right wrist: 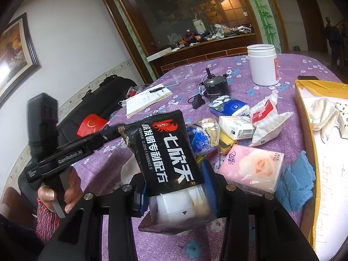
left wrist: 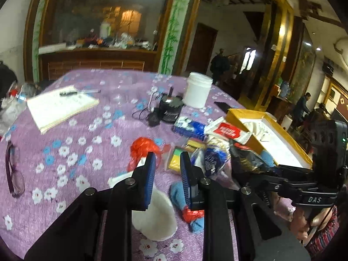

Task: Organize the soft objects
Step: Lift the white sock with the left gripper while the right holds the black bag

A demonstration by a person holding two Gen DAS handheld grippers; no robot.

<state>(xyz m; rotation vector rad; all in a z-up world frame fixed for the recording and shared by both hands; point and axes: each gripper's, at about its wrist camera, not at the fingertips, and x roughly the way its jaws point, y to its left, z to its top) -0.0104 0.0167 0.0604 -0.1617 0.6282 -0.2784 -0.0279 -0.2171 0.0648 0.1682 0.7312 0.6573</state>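
My right gripper [right wrist: 176, 193] is shut on a black packet [right wrist: 167, 152] with white pads inside, held tilted above the purple tablecloth. In front of it lie a pink tissue pack [right wrist: 252, 169], a blue knitted cloth [right wrist: 298, 180], a white tissue pack [right wrist: 236, 126] and a red-and-white pack [right wrist: 267, 117]. The yellow box [right wrist: 304, 117] at the right holds a white cloth [right wrist: 322, 113]. My left gripper [left wrist: 167, 169] is open over a white soft piece [left wrist: 154, 217], with a red plastic bag [left wrist: 143, 148] and a yellow-green packet [left wrist: 174, 161] beyond its tips.
A white jar [left wrist: 198, 91], a small black motor with wires [left wrist: 170, 108] and a black phone [left wrist: 221, 105] stand further back. A notepad with a pen [left wrist: 58, 106] lies at the left, and glasses [left wrist: 14, 169] near the left edge.
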